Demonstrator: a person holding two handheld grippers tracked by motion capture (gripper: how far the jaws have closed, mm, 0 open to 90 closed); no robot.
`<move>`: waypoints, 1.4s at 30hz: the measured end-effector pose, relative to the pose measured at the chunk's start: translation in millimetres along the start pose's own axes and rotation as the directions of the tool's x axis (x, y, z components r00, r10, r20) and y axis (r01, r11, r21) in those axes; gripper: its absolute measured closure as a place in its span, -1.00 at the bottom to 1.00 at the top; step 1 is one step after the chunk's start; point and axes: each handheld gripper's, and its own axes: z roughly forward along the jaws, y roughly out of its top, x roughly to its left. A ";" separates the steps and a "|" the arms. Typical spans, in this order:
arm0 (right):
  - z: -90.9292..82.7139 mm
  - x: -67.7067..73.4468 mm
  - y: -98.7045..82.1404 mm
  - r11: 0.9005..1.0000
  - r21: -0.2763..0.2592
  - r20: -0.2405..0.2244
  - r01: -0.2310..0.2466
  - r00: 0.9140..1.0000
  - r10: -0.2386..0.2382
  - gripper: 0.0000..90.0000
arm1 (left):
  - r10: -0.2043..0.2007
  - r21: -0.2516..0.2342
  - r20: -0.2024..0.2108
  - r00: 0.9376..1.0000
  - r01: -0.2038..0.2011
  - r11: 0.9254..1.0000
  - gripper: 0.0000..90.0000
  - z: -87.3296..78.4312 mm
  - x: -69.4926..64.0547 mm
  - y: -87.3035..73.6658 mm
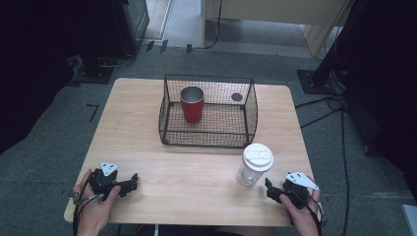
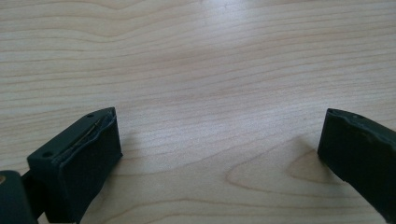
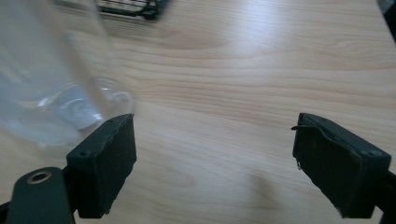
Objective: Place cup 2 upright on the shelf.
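left gripper (image 1: 129,183): rests low on the worktop (image 1: 196,167) near its front left corner, held in the person's left hand (image 1: 93,204); its jaws stand wide apart with bare wood between them, as the left gripper view (image 2: 219,140) makes plain
wire basket (image 1: 209,110): black mesh, standing at the middle of the far half of the worktop, open at the top
red cup (image 1: 192,103): upright inside the basket, toward its left side, rim up and apparently empty
clear cup (image 1: 254,164): transparent plastic with a white lid, upright on the worktop just in front of the basket's right front corner; in the right gripper view it is the blurred clear wall (image 3: 51,88) ahead and to the left of the jaws, outside the gap
right gripper (image 1: 271,189): near the front right corner, in the person's right hand (image 1: 297,209), pointing toward the clear cup and just beside its base; its jaws (image 3: 212,158) are parted with nothing between them, and neither pad touches the cup
step in hand: by my reading, lining the right gripper up on the clear cup, with the grasp not yet made
next move: swing the parted jaws leftward so the cup wall sits between the pads, then close gently, since thin plastic will likely flex, before lifting it toward the basket
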 end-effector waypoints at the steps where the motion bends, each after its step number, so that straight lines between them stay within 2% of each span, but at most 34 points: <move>1: -1.2 3.6 0.2 1.000 0.002 -0.023 0.011 1.000 -0.011 -0.80 | 0.001 0.000 0.001 1.000 -0.001 1.000 -1.00 0.1 0.1 0.1; 4: -3.8 10.0 0.4 0.999 0.003 -0.086 0.054 0.995 -0.054 -0.82 | 0.010 -0.001 0.010 1.000 -0.010 1.000 -1.00 0.9 1.0 0.8; 9: -7.1 21.4 0.7 0.995 -0.005 -0.121 0.098 0.988 -0.097 -0.74 | 0.032 -0.001 0.031 0.999 -0.032 1.000 -1.00 3.5 2.9 3.6; 21: -13.5 42.4 5.9 0.987 -0.035 -0.196 0.155 0.968 -0.159 -0.71 | 0.031 -0.001 0.031 0.999 -0.031 1.000 -1.00 3.8 3.0 3.9; 27: -12.3 52.9 8.0 0.988 -0.031 -0.222 0.149 0.963 -0.153 -0.71 | 0.031 -0.001 0.031 0.999 -0.031 1.000 -1.00 3.8 3.0 4.0; 35: -11.9 64.6 11.8 0.989 -0.061 -0.199 0.137 0.969 -0.147 -0.71 | 0.031 -0.001 0.031 0.999 -0.031 1.000 -1.00 3.8 3.0 4.0; 42: -8.9 70.1 22.5 0.993 -0.068 -0.140 0.100 0.984 -0.109 -0.72 | 0.031 -0.001 0.031 0.999 -0.031 1.000 -1.00 3.8 2.9 3.9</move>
